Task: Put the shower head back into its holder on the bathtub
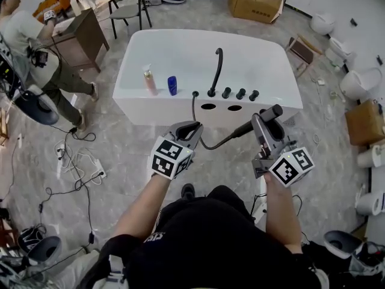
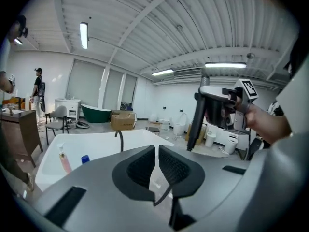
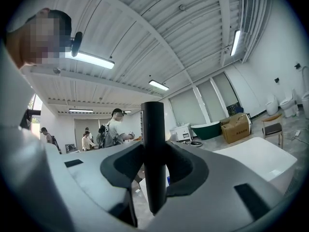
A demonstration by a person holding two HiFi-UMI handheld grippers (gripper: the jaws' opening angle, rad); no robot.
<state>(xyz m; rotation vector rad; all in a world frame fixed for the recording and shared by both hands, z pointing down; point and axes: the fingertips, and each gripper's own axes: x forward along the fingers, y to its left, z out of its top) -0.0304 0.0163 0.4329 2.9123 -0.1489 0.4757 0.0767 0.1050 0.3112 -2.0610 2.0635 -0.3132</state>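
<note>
The white bathtub (image 1: 180, 47) stands in front of me with a black curved faucet (image 1: 216, 68) and black knobs (image 1: 240, 93) on its near rim. A thin black hose (image 1: 207, 144) leaves a small fitting (image 1: 195, 93) on that rim and loops to the black shower head (image 1: 260, 121). My right gripper (image 1: 269, 124) is shut on its handle (image 3: 154, 153), which stands upright between the jaws, short of the tub. My left gripper (image 1: 191, 128) is shut beside the hose with nothing between its pads (image 2: 157, 166); the hose (image 2: 163, 196) shows below them.
A pink bottle (image 1: 150, 82) and a blue one (image 1: 172, 85) stand on the tub's rim. A person (image 1: 30, 41) and a wooden cabinet (image 1: 81, 38) are at the left. Cables (image 1: 78, 167) lie on the floor, toilets (image 1: 361, 83) and cardboard boxes (image 1: 255, 2) at the right.
</note>
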